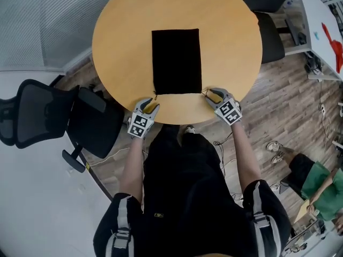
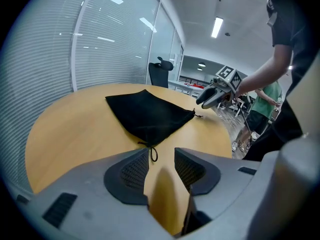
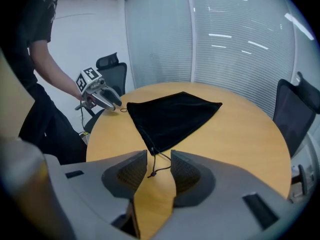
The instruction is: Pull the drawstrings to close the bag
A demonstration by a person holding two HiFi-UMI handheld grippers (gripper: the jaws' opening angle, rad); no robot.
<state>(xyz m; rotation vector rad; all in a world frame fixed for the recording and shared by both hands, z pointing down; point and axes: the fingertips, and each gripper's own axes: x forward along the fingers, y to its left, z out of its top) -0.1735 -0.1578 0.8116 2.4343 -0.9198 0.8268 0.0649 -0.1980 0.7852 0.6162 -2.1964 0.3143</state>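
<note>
Closest in, the person's black-clad torso (image 1: 182,197) is seen filling the bottom of the head view, with both bare forearms stretched forward over the near rim of the round wooden surface (image 1: 123,42). And the bag (image 1: 176,61) is found there: black, laid flat as a rectangle near the middle of the surface, its short near edge turned toward the person and its mouth not gathered at all. The left claw (image 1: 148,106) is held at the bag's near left corner, and the right claw (image 1: 213,95) at the near right corner. In the left gripper view the jaws are shown apart, nothing clamped, and the left cord (image 2: 151,153) is seen as a small loop lying on the wood just at the mouth of the gap, close to the left-hand pad; whether it is touched cannot be told. In the right gripper view the jaws are likewise apart, and the right cord (image 3: 156,166), knotted at its end, is trailed from the bag's corner into the gap between the pads, lying loose on the surface. Each claw is caught in the other's view, poised at the opposite corner. A black chair (image 1: 48,116) is parked off to the left on the floor.
</note>
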